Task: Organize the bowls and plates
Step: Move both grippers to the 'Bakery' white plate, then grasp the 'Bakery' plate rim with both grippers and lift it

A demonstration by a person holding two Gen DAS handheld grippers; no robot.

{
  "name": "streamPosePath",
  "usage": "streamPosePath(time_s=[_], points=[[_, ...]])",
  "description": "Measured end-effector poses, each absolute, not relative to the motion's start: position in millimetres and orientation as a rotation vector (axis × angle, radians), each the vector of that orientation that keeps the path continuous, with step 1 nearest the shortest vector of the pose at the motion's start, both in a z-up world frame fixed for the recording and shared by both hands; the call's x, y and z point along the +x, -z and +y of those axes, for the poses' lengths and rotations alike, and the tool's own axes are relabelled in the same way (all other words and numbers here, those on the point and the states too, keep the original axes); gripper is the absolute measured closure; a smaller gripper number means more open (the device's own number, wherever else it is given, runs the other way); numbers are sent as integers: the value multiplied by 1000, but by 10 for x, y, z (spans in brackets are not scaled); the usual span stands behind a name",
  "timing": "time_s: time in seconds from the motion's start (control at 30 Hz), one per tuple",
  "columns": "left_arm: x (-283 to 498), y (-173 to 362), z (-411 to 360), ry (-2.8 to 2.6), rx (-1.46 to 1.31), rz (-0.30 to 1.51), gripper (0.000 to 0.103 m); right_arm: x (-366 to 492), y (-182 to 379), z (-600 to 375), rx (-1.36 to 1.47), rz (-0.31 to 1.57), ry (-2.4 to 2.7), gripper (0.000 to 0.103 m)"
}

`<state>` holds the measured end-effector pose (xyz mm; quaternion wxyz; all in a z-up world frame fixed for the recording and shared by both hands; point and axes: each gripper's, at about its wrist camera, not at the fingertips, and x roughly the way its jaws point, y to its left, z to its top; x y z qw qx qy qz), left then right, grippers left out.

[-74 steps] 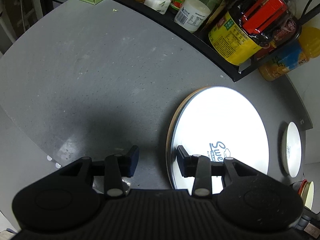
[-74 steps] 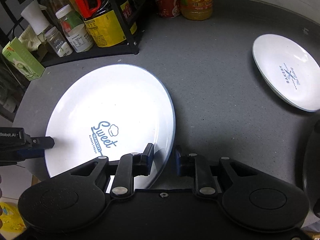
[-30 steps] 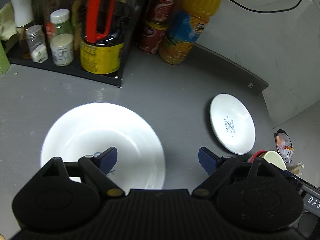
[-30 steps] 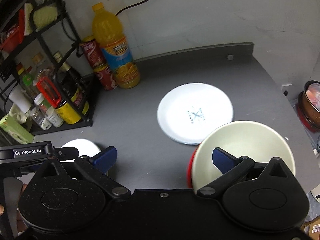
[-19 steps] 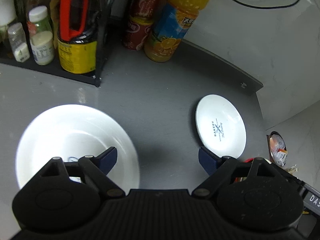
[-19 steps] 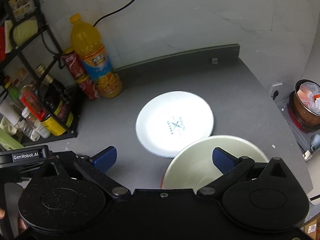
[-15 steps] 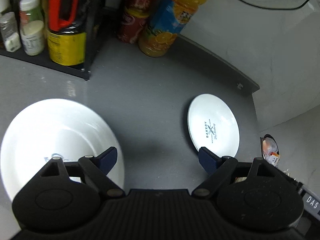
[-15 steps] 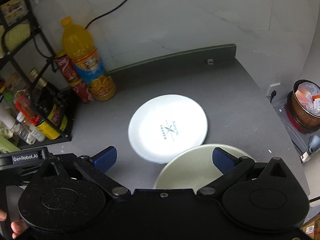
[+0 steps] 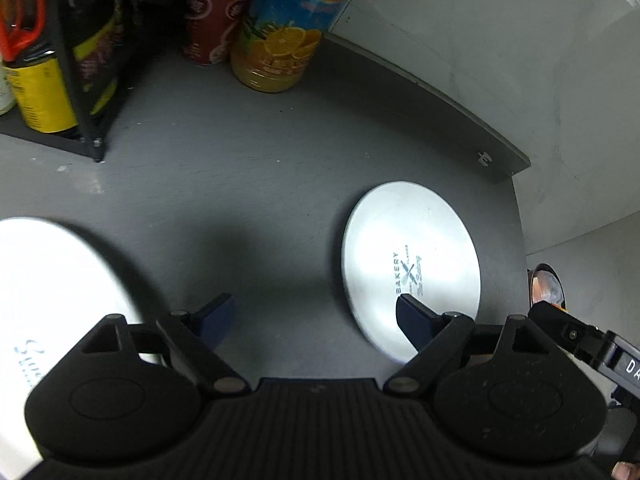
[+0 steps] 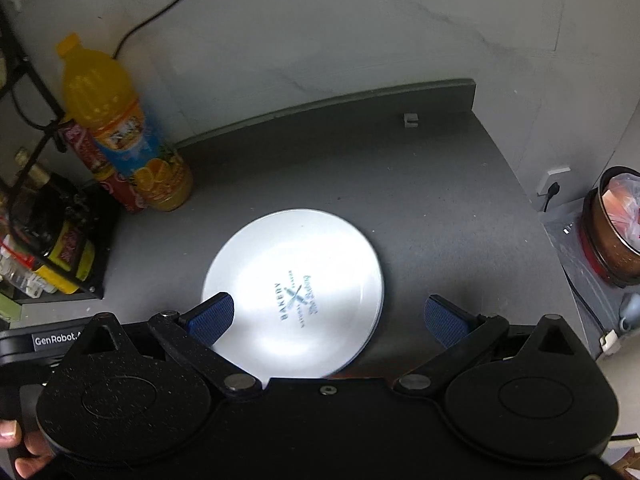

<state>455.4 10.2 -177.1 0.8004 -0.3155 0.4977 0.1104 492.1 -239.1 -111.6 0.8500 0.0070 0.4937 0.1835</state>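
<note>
With both your left claw (image 9: 314, 320) and right claw (image 10: 328, 318) spread wide and empty above the small plate (image 10: 294, 294) lying flat on the tabletop (image 10: 420, 200), its low rim may slip any shallow pinch.

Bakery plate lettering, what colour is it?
Dark blue on the white bakery plate, clearest in the left wrist view.

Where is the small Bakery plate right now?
The Bakery plate lies flat on the grey countertop, centre of the right wrist view, right of the orange juice bottle.
</note>
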Motion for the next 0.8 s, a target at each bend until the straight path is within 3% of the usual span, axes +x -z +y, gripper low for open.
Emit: streamPosePath(time_s=[0.07,0.17,0.33,0.5,0.8], points=[[4619,1839,74,-241,-690,1075,19,5042,1182,-2391,12,1061,-396,3],[4699,1929,64,-258,-727,1072,24,5211,1289,-2404,27,1104,-411,17],[4797,2062,77,-262,-793,1066,47,5443,1510,-2447,43,1165,-407,32],[4872,2213,67,-296,-811,1080,57,5597,1751,-2422,31,1235,-416,52],[5014,2399,-27,-280,-840,1092,76,5784,1976,-2426,0,1298,-418,63]])
